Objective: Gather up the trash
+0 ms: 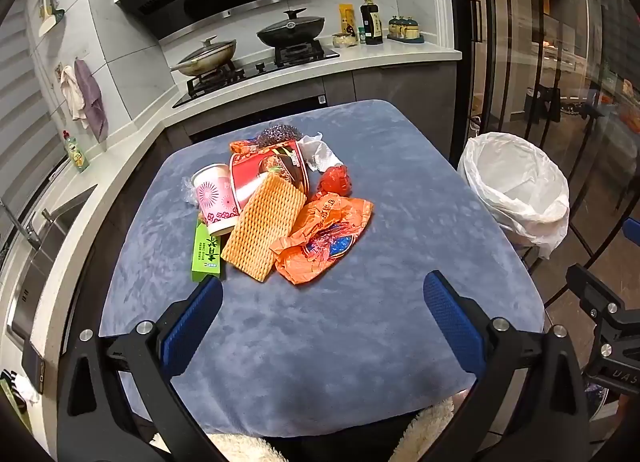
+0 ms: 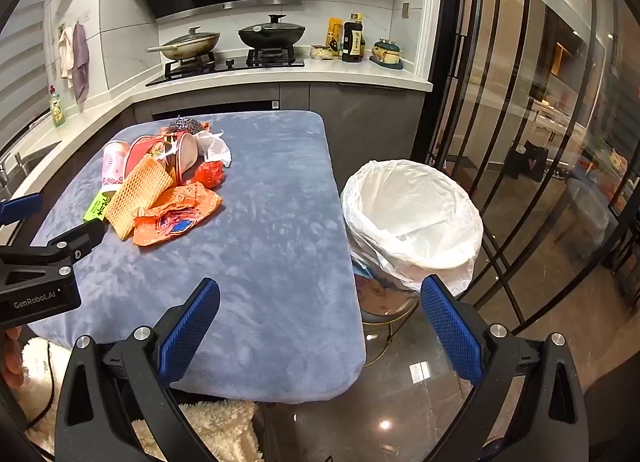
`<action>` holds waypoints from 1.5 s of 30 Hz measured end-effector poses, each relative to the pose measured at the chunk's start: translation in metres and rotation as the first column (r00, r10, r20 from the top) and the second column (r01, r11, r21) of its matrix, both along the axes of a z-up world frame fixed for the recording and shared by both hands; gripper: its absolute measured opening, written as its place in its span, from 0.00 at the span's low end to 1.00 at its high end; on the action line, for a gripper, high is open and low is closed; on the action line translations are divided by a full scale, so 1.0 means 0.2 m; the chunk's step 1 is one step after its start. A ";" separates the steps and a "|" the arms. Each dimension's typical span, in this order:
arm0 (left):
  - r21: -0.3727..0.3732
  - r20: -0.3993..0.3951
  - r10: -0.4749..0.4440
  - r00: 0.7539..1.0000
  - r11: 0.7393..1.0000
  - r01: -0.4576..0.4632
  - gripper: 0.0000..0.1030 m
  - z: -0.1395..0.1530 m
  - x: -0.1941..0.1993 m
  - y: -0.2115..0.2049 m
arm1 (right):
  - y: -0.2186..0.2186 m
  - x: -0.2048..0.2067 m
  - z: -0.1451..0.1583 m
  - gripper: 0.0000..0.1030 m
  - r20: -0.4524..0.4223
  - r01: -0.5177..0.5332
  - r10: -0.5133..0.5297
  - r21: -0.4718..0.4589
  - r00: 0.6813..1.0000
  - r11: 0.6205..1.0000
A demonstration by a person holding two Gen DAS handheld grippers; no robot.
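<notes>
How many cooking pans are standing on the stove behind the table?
2. The light frying pan sits on the left burner, and the black lidded wok on the right burner. Both carry lids. I see no others, though the hob's near edge is partly hidden.

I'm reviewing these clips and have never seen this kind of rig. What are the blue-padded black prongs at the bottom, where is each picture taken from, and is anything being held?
There is no robot here. A person holds a two-finger gripper in each hand, and a fisheye camera on each looks forward along its fingers. One picture comes from the left gripper, the other from the right gripper. The blue prongs are their fingers. Both stand wide open with nothing between them.

On the blue-covered table lies a pile of trash: an orange plastic bag, an orange foam net, a pink paper cup, a green box, a red bowl, crumpled white paper. A bin with a white liner stands beside the table.
</notes>
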State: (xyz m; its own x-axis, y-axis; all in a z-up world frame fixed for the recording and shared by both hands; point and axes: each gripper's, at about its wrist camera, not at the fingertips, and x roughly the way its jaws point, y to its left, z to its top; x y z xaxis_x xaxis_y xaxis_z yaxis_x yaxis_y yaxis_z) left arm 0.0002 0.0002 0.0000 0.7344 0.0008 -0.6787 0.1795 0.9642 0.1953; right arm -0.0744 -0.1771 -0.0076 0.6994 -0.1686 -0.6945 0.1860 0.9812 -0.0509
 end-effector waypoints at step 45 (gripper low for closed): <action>-0.006 -0.018 0.010 1.000 1.000 -0.010 0.93 -0.05 0.00 0.00 | 0.01 -0.01 0.00 0.93 0.008 -0.001 0.001 0.004 1.000 1.000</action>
